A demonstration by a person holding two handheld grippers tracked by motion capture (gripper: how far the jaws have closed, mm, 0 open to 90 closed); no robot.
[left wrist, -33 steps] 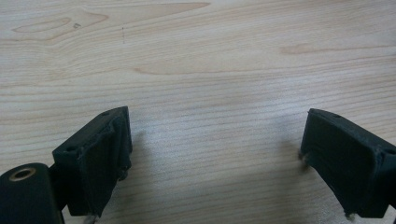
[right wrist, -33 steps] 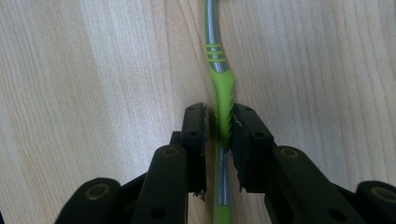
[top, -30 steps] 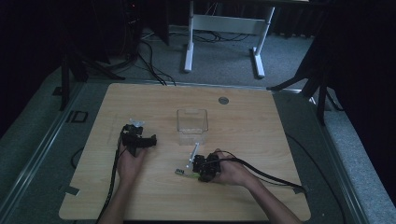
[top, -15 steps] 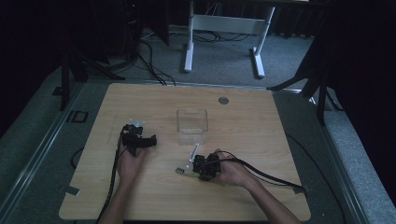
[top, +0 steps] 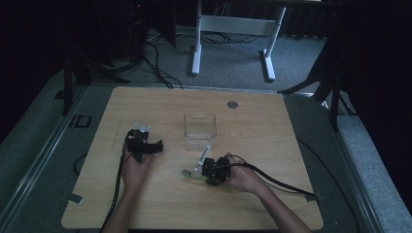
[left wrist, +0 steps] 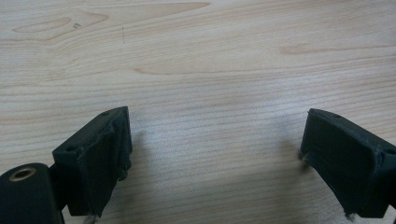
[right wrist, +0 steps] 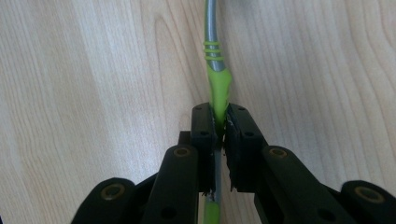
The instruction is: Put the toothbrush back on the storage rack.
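Nearest, the right gripper point(right wrist: 219, 126) is clamped on a slim green-and-grey tool point(right wrist: 215, 70), a toothbrush by the look of it. Jaws pinch the green rubbery grip section; the grey shaft with green rings runs on ahead of them, low over the table point(right wrist: 84, 70).

- High view: right gripper point(top: 208, 170) sits at the near middle of the table point(top: 291, 145). The tool's green handle end point(top: 192, 178) pokes out toward the person's left, its head end just past that.
- Handling, as a judgement: light, stiff along its length. The bare grey shaft is probably slick, so the green section is the sound place to hold. A pinch this far along should keep it from pivoting much.

Left gripper point(left wrist: 215, 154): jaws wide apart, nothing between them, bare wood below. High view puts it point(top: 156, 146) left of centre, well apart from the right.

Farther out, a clear open box point(top: 199, 126) stands just beyond the right gripper; a white strip point(top: 204, 154) lies between them. A small round disc point(top: 232, 104) lies near the far edge.
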